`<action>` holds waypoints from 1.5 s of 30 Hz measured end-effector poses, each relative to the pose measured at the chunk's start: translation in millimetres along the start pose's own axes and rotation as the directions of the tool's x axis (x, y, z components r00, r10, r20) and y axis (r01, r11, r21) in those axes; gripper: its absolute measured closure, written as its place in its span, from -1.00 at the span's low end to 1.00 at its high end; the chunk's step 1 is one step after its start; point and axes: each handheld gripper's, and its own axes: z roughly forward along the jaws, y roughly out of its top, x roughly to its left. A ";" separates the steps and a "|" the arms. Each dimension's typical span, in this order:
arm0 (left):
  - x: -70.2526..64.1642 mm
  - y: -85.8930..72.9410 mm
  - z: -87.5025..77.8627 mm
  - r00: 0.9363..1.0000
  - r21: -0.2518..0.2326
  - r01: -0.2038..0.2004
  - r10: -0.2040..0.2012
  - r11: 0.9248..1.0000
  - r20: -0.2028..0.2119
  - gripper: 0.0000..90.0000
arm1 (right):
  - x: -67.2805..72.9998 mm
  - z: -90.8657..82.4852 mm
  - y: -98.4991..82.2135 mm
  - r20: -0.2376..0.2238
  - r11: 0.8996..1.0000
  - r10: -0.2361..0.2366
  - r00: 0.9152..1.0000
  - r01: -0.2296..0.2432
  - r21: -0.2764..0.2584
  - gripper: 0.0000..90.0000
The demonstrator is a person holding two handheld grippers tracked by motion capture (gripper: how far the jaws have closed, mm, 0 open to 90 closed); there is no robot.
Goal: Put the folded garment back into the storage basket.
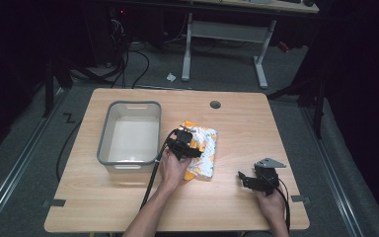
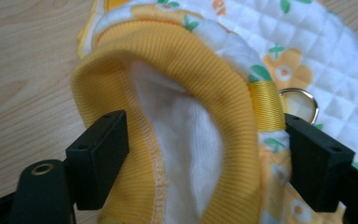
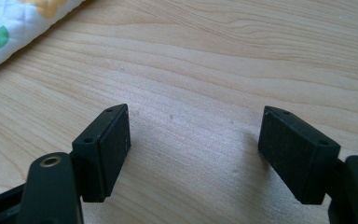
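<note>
1. The folded garment (image 1: 203, 150), white quilted cloth printed with yellow flowers, lies near the middle of the table (image 1: 237, 123), just beside the right wall of the grey bin (image 1: 128, 131), which stands toward the left edge.
2. The left claw (image 1: 185, 144) is held over the garment's left end with its jaws spread wide; the yellow ribbed cuff (image 2: 182, 93) is bracketed between the pads, but no pressing is seen, so nothing is judged to be gripped.
3. The right claw (image 1: 256, 180) rests near the table's front right corner, well apart from the garment, its jaws wide and empty over bare wood.
4. A risk is judged: if the jaws were closed here, only the cuff's outer layer might be pinched, and the fold could be pulled open as the garment is lifted.
5. A second risk: the metal ring (image 2: 303, 102) on the yellow strap sits just beside one pad and could be caught, giving a slipping hold.
6. A third risk: with a one-ended hold, the loose end could be dragged over the bin's rim.
7. The left gripper view reveals the cuff, the white lining and the ring, details too small in the high view.
8. The high view supplies the bin, the table edges and the gap between both claws; the right gripper view adds a corner of the garment (image 3: 14, 28) at its upper left.
</note>
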 end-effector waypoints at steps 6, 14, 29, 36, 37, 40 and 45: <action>4.3 -3.5 6.5 1.000 -0.006 0.030 -0.030 1.000 -0.002 -0.55 | 0.0 0.0 0.0 0.000 1.000 0.000 1.000 0.000 0.000 -0.44; 1.4 -6.4 7.0 0.999 -0.021 0.013 -0.014 1.000 -0.043 -0.57 | -0.2 -0.1 0.0 0.000 1.000 -0.005 1.000 0.005 0.000 -0.44; -8.5 -10.5 0.2 0.997 -0.057 -0.072 0.074 0.996 0.036 0.43 | -0.1 -0.1 -0.1 -0.001 1.000 -0.005 1.000 0.005 0.000 -0.44; -4.6 -10.4 -2.5 0.991 -0.038 -0.065 0.069 0.997 0.110 0.63 | -0.1 0.0 0.0 0.000 1.000 -0.004 1.000 0.004 0.000 -0.45; -4.1 -10.3 -2.8 0.990 -0.036 -0.063 0.067 0.997 0.122 0.63 | 0.1 -0.1 -0.1 0.000 1.000 -0.001 1.000 0.001 0.001 -0.45; -4.8 -10.0 -4.6 0.987 -0.038 -0.059 0.064 0.998 0.149 0.65 | -0.1 0.0 0.0 0.000 1.000 -0.004 1.000 0.004 0.000 -0.44; -5.5 -8.7 -10.0 0.980 -0.060 -0.051 0.061 0.997 0.187 0.67 | -0.1 0.0 -0.1 0.000 1.000 -0.004 1.000 0.004 0.000 -0.45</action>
